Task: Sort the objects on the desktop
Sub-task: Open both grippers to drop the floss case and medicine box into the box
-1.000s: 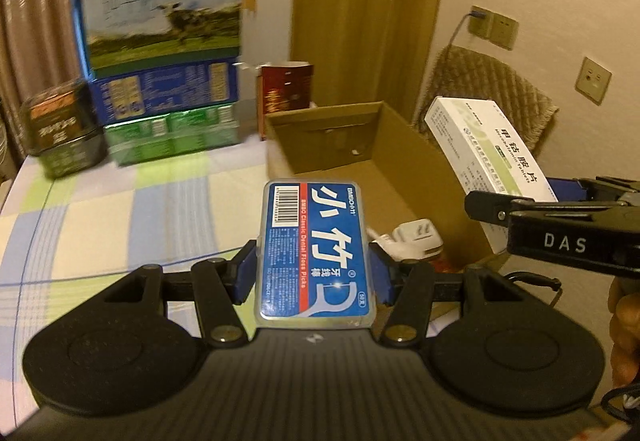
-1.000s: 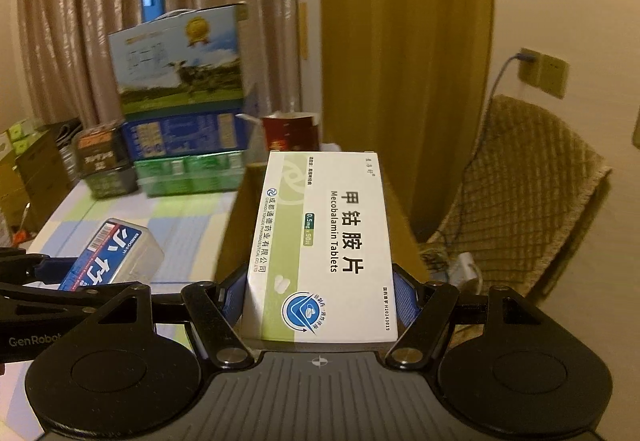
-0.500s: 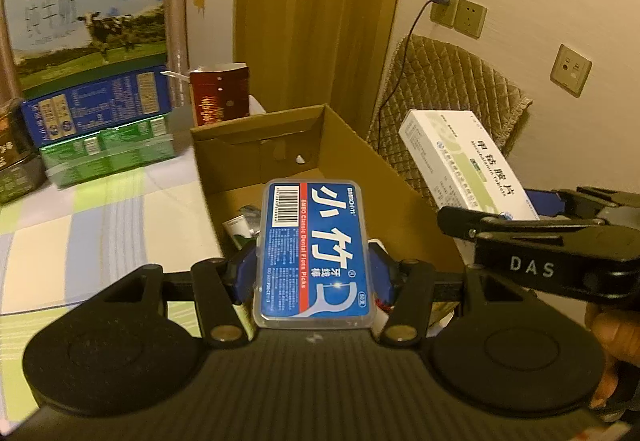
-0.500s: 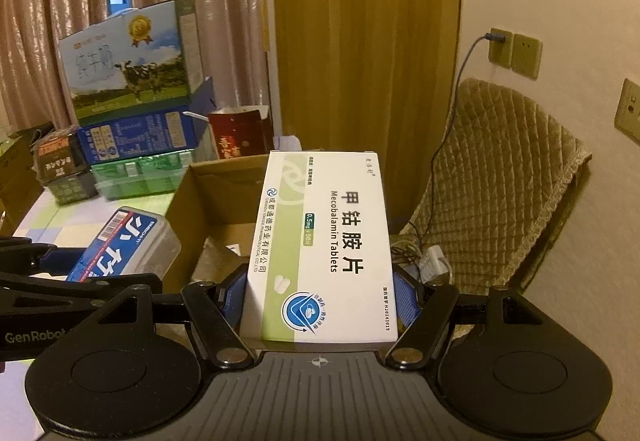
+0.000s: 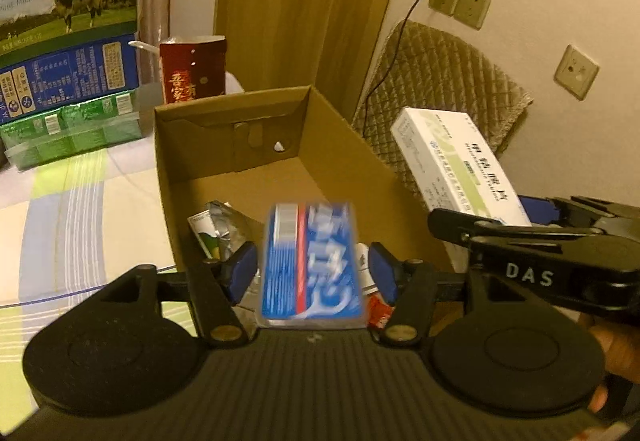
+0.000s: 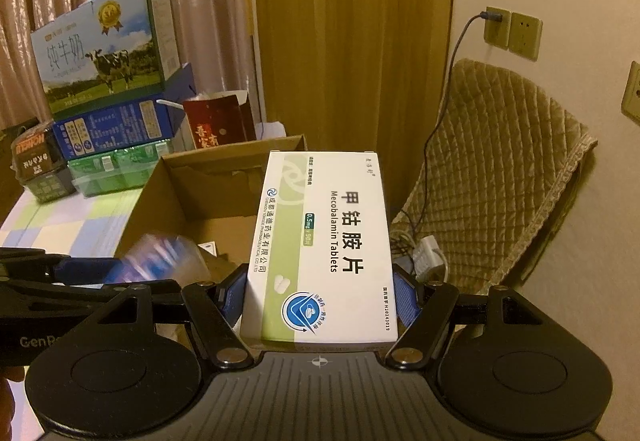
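The blue floss-pick case, a flat clear-lidded box with a red stripe and a barcode panel, shows smeared with motion blur between the blue pads of the left gripper; small gaps show on both sides, the jaws have just been opening and the pads no longer press it. It sits above the open cardboard box, over the crumpled packets lying inside. The right gripper clamps a white and green medicine carton flat between its pads, printed "Mecobalamin Tablets", "0.5mg" and large Chinese characters; it is held over the box's right wall, near the quilted chair back. Both grippers tilt downward, side by side; "DAS" reads on the right one's side, "Gen" on the left's. Behind stand a milk carton marked "PURE MILK" with cows and a red carton.
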A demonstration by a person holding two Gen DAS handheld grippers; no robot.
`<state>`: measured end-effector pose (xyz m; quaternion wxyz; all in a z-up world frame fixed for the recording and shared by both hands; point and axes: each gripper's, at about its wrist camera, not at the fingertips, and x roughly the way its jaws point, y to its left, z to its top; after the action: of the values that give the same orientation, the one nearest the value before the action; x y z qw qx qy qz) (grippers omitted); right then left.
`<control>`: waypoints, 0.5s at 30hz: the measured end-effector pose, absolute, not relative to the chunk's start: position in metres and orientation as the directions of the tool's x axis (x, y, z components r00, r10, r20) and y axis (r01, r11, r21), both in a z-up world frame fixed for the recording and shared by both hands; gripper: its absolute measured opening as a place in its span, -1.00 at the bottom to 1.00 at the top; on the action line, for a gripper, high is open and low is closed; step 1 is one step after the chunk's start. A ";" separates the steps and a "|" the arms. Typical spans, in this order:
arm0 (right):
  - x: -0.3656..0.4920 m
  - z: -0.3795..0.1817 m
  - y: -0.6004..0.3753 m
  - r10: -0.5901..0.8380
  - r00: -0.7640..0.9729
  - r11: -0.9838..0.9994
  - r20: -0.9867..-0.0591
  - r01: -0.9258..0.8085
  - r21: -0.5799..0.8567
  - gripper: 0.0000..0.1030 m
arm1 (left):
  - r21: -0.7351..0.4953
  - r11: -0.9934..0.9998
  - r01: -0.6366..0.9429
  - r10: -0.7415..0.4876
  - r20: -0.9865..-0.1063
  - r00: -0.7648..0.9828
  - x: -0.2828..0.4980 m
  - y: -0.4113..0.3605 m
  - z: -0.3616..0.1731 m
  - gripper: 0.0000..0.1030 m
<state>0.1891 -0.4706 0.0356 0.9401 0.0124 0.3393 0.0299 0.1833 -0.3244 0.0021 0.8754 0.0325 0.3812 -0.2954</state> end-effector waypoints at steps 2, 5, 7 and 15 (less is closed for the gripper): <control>0.190 0.033 -0.469 0.068 0.764 0.998 -0.642 -0.053 0.042 0.32 | -0.154 0.825 0.543 -0.484 -0.688 0.541 0.184 -0.323 0.001 0.10; 0.192 0.030 -0.465 0.074 0.759 0.997 -0.647 -0.059 0.045 0.32 | -0.143 0.834 0.533 -0.470 -0.689 0.552 0.185 -0.317 0.002 0.10; 0.193 0.030 -0.462 0.078 0.758 0.997 -0.647 -0.063 0.046 0.32 | -0.134 0.841 0.524 -0.458 -0.690 0.560 0.186 -0.312 0.004 0.10; 0.205 0.033 -0.444 0.133 0.751 0.991 -0.647 -0.104 0.082 0.32 | -0.110 0.867 0.486 -0.420 -0.685 0.595 0.189 -0.286 0.011 0.15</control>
<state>0.2054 -0.4443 0.0333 0.9354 0.0206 0.3472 0.0632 0.1891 -0.2864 0.0112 0.8918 0.0444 0.3716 -0.2542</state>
